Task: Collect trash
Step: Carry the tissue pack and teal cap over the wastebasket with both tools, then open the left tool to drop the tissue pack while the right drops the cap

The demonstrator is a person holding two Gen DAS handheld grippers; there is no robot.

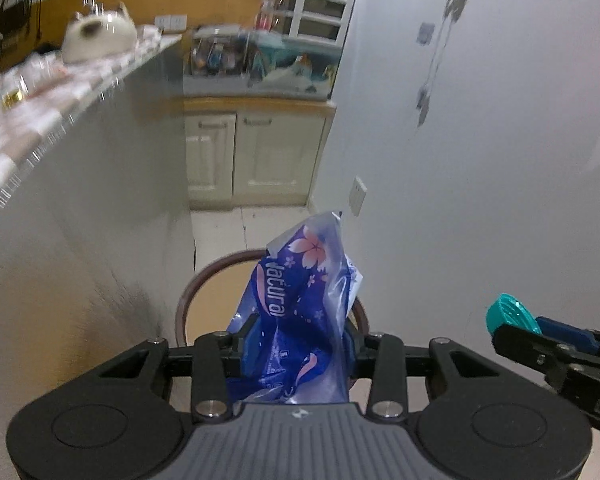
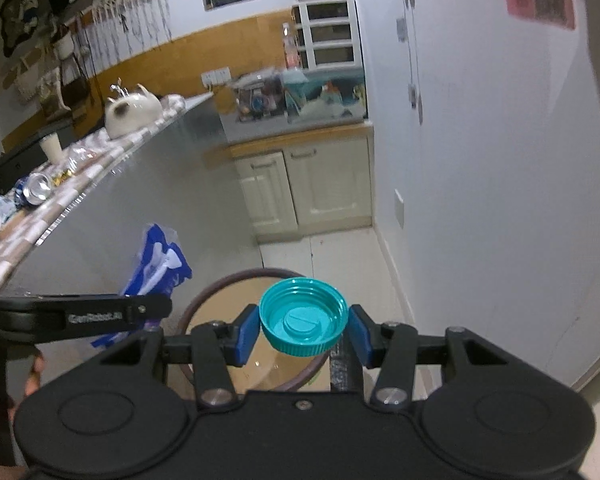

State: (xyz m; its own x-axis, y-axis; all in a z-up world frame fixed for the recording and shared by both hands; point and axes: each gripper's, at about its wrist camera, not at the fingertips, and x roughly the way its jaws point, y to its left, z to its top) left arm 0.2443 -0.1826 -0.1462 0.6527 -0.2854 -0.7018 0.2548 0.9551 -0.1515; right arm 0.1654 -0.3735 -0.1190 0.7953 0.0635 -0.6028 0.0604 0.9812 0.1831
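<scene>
I am in a home kitchen, by the look of it: cream base cabinets [image 2: 300, 188] with a wooden worktop fill the corner ahead, and a cluttered dish rack [image 2: 300, 100] sits on top beside a white drawer unit [image 2: 326, 32]. A long counter [image 2: 100, 168] with a checked cloth runs along my left, carrying a white teapot [image 2: 130, 114], a cup and what may be a crushed can. Pale floor tiles [image 2: 340, 256], wall sockets and hanging utensils fit that too
</scene>
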